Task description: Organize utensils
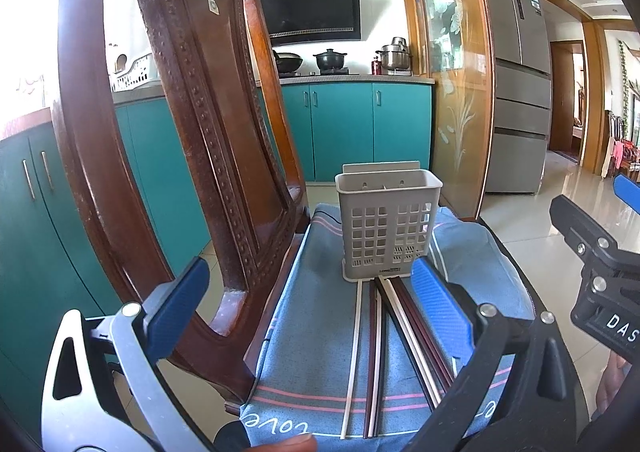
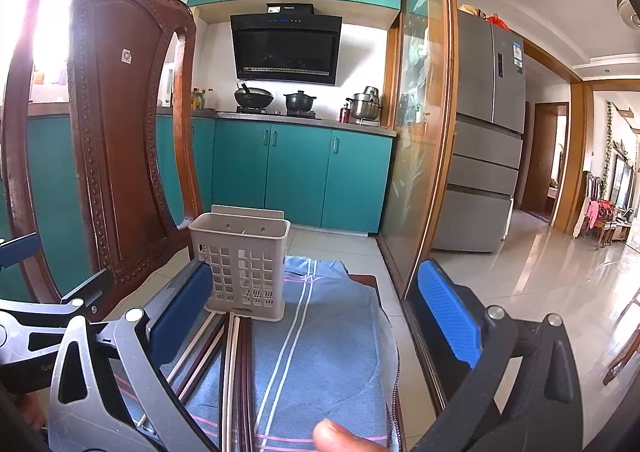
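A grey perforated utensil holder [image 1: 386, 230] stands upright and empty on a blue striped cloth [image 1: 304, 316]; it also shows in the right wrist view [image 2: 242, 264]. Several white and dark red chopsticks [image 1: 378, 336] lie flat on the cloth in front of it, pointing at its base; they also show in the right wrist view [image 2: 236, 368]. My left gripper [image 1: 308, 304] is open, above the chopsticks. My right gripper [image 2: 316, 312] is open and empty, hovering over the cloth right of the chopsticks; it shows at the right edge of the left wrist view [image 1: 600, 248].
A carved wooden chair back [image 1: 188, 132] rises close on the left [image 2: 108, 140]. A glass sliding door with a wooden frame [image 2: 424, 132] stands on the right. Teal kitchen cabinets [image 2: 296, 176] and a fridge [image 2: 484, 132] are behind. The cloth's surface ends at a dark wooden edge [image 2: 396, 392].
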Demonstrator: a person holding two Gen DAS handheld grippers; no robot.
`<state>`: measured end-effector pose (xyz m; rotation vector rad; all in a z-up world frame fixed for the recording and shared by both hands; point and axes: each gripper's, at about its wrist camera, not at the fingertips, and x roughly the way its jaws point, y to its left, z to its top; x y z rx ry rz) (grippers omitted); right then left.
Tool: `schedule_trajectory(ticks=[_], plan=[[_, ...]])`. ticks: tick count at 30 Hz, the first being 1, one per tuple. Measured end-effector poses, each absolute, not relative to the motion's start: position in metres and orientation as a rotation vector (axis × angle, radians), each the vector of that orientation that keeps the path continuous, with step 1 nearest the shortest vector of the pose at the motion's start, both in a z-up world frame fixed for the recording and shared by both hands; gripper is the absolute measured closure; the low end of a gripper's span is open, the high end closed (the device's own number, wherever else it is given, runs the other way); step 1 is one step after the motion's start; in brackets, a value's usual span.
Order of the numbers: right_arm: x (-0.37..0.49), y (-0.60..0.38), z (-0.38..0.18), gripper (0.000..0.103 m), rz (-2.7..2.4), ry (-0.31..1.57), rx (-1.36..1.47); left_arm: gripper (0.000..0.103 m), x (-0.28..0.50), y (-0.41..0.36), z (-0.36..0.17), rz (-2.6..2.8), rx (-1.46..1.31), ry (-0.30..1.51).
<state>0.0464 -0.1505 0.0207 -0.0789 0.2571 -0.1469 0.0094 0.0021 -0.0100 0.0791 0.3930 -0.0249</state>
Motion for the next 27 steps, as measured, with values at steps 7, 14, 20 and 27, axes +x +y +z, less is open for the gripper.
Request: schedule_trajectory(ticks=[7,14,20,27], plan=[[0.0476,-0.152,0.0221,0.003,-0.148,0.255,-0.074,0.003,0.0104,0.0014,-0.0095,-0.022,0.083,0.394],[0.047,-0.1517,0.0221,0.002,-0.145,0.25,-0.072,0.003,0.0103,0.0014,-0.008,-0.016,0.081,0.39],[0.0463,-0.1515,0.0224,0.003,-0.14,0.248,-0.071,0.003,0.01,0.0017,-0.0083,-0.015,0.087,0.388],[0.0467,-0.1503,0.0224,0.002,-0.139,0.248,-0.071,0.003,0.0093,0.0019,-0.0088,-0.014,0.088,0.385]])
